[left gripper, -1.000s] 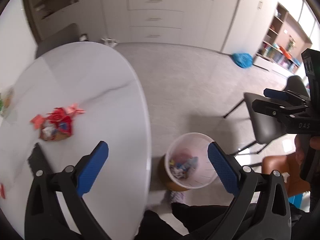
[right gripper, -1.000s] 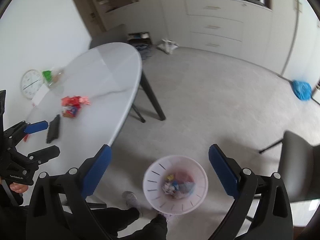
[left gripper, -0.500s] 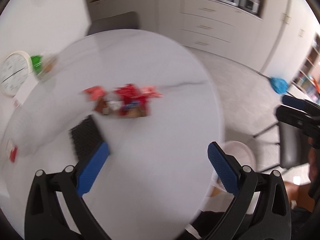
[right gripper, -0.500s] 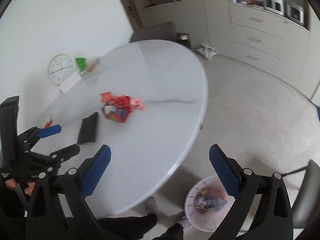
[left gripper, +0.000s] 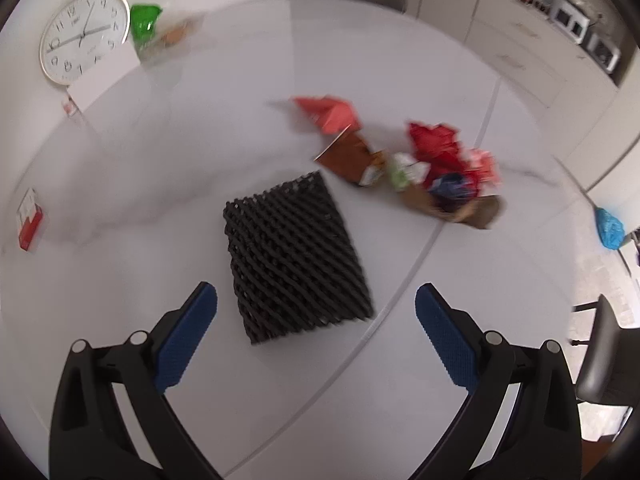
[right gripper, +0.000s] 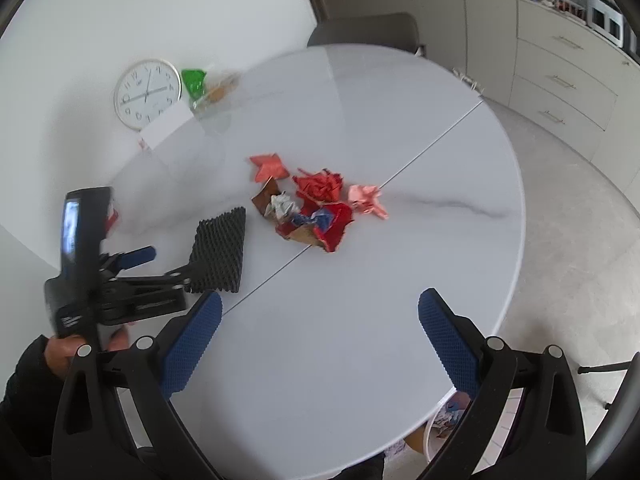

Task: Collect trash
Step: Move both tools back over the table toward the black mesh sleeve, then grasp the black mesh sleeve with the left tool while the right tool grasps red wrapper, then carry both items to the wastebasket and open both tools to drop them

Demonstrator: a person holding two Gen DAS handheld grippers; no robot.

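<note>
Far left on the round white surface point(left gripper: 168, 184) there's a small red and white packet point(left gripper: 28, 220), with a wall clock point(left gripper: 84, 36) leaning at the back edge and a green wrapper point(left gripper: 145, 26) just beside it. The left gripper point(left gripper: 316, 312) hangs right over a black foam mesh sleeve point(left gripper: 294, 256), fingers spread wide with nothing between them; the mesh lies flat on the surface between the two blue pads. In the right wrist view you can see a hand point(right gripper: 66, 350) holding that gripper low at the mesh's near end. Further right is the trash pile point(left gripper: 416, 164): crumpled red wrappers, brown paper, a bit of blue and white, all bunched together near the seam of the surface. The right gripper point(right gripper: 320, 316) is also wide open and holding nothing, up above the near part of the surface. A white bin point(right gripper: 460, 426) with wrappers in it peeks out under the surface's edge, bottom right.
</note>
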